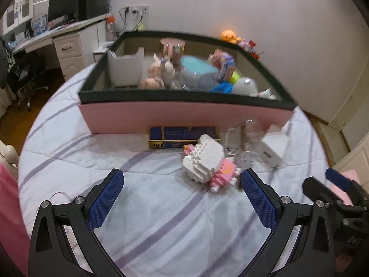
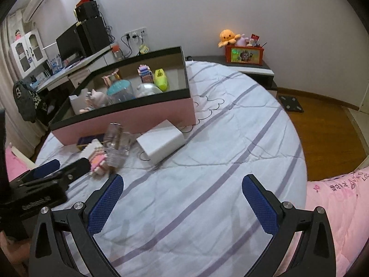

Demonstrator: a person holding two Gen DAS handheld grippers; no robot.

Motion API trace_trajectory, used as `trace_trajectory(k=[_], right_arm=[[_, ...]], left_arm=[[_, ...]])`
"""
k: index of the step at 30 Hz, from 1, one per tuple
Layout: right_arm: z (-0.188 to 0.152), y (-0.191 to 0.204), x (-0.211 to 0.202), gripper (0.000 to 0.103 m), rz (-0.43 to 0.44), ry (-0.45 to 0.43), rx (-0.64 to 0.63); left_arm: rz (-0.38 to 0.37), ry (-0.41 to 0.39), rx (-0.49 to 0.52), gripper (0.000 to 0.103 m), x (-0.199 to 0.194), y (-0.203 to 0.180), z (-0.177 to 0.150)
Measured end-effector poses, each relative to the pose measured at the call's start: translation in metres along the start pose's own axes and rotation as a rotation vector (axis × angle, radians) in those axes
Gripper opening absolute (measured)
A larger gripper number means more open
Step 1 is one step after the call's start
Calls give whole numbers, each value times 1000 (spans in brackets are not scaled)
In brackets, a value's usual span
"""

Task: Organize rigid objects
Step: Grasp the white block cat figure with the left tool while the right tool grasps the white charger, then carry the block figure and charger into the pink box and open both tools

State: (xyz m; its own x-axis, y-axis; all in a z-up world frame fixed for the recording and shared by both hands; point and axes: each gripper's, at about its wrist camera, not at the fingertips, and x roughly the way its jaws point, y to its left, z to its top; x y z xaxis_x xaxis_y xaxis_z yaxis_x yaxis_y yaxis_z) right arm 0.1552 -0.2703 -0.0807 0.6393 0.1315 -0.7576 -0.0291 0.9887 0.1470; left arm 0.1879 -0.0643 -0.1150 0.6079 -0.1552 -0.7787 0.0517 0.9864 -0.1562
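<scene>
A pink box with a dark rim [image 1: 184, 115] [image 2: 138, 117] stands on the bed, holding several toys and a teal-lidded jar [image 1: 198, 69] [image 2: 121, 90]. In front of it lie a white and pink brick figure [image 1: 205, 164] [image 2: 96, 157], a navy and gold box [image 1: 180, 136], a clear plastic container [image 1: 242, 143] [image 2: 116, 143] and a white charger block [image 1: 272, 150] [image 2: 161, 142]. My left gripper [image 1: 182, 184] is open just short of the brick figure. Open and empty, my right gripper [image 2: 182, 189] hovers over bare bedding, to the right of the left one [image 2: 57, 168].
The bed has a white quilt with purple stripes [image 2: 219, 161] and a pink blanket [image 2: 334, 207] at the right. A desk with a monitor [image 1: 62, 9] stands at the left. A bedside shelf carries a red box [image 2: 244, 55] and an orange plush [image 2: 227, 35]. Wooden floor [image 2: 322, 133] lies to the right.
</scene>
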Motion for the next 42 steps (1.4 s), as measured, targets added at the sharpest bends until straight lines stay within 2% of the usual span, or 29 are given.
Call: trace_trajectory(k=[2, 10, 14, 16, 19, 21, 23, 25, 27, 28, 30, 31, 42], right_arm=[[3, -2, 8, 103, 0, 12, -2], [13, 1, 36, 103, 10, 50, -28], [17, 8, 45, 103, 6, 53, -61], [18, 10, 47, 103, 9, 53, -74], [21, 13, 55, 103, 6, 54, -87], [23, 15, 59, 103, 7, 57, -97], [25, 18, 62, 97, 6, 61, -119], [26, 19, 60, 88, 7, 54, -128], [27, 21, 59, 63, 10, 47, -139], [27, 22, 58, 60, 8, 47, -142], [25, 22, 56, 58, 12, 44, -140], [25, 21, 55, 58, 17, 44, -137], [12, 19, 29, 58, 70, 37, -93]], left_arm=[[-1, 17, -16, 103, 10, 2, 1], [-16, -4, -27, 102, 21, 5, 12], [-20, -4, 10, 89, 17, 5, 8], [-32, -3, 13, 86, 11, 10, 4], [-29, 1, 1, 90, 12, 13, 5], [0, 14, 12, 102, 17, 9, 8], [18, 21, 35, 102, 23, 4, 9], [5, 16, 46, 97, 22, 3, 8], [-1, 2, 43, 79, 18, 5, 7], [-10, -4, 46, 74, 15, 7, 5], [-32, -10, 50, 49, 10, 9, 3], [-40, -13, 57, 45, 7, 10, 1], [-44, -38, 55, 45, -18, 31, -9]])
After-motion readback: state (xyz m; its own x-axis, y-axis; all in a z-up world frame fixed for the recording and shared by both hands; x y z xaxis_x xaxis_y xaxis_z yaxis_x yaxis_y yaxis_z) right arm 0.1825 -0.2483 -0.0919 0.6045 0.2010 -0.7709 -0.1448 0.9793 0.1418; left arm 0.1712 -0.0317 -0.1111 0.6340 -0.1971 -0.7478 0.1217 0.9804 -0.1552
